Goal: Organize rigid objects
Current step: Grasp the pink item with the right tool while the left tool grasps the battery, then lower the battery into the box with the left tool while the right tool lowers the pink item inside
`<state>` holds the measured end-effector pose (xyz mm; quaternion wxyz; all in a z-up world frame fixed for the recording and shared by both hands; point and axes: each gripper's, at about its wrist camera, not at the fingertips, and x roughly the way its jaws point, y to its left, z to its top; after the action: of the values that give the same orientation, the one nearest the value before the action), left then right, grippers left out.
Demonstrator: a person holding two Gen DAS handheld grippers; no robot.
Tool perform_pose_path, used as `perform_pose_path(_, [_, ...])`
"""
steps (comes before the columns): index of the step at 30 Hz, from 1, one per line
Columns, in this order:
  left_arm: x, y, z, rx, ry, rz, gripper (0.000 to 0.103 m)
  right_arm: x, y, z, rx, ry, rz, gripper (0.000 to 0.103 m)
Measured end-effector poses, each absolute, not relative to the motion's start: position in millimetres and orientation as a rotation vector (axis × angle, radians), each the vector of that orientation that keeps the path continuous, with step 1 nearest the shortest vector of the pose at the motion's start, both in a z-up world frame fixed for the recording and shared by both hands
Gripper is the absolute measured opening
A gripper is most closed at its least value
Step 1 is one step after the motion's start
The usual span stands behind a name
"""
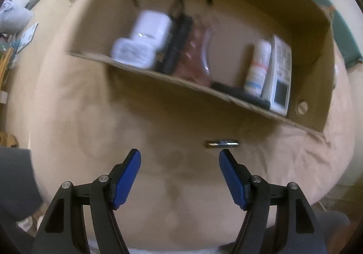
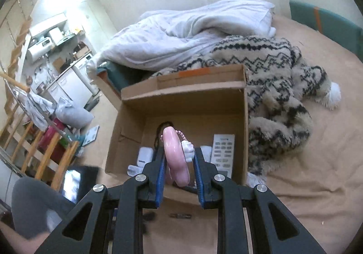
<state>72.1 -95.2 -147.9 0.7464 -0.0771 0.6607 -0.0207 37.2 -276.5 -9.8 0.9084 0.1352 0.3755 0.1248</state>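
The right gripper [image 2: 179, 161] clamps a pink ring-shaped object [image 2: 175, 156] above the cardboard box [image 2: 183, 95]; next, release inside. The left gripper [image 1: 180, 156], jaws wide, empty, should reach the small dark bar [image 1: 221, 143] near the box's front edge.

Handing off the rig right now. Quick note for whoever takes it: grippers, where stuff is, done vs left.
Left gripper: open, empty, pointing down at the bed sheet, just short of the small dark stick lying in front of the box.
Right gripper: shut on the pink ring-shaped item, held above the cardboard box.
Already in the box: white remote, white bottle, white adapter, black cable item, a reddish item, blurred.
Left: drop the pink item into the box, then pick up the dark stick and box it too.
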Motion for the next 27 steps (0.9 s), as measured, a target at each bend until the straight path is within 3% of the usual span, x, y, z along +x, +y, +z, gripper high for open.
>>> perform_pose_path(16, [79.3, -169.2, -188.4, 0.024, 1.442, 0.050, 0.068, 48.0, -293.5, -14.0, 0.367, 0.769, 0.303, 0.024])
perform_pose_path(20, [77.7, -173.0, -182.9, 0.017, 1.411, 0.043, 0.040, 48.0, -292.4, -14.2, 0.364, 0.775, 0.305, 0.024])
perform_pose_path(27, [79.2, -169.5, -173.1, 0.035, 1.405, 0.036, 0.040, 46.9, -290.6, -13.1, 0.358, 0.775, 0.306, 0.024])
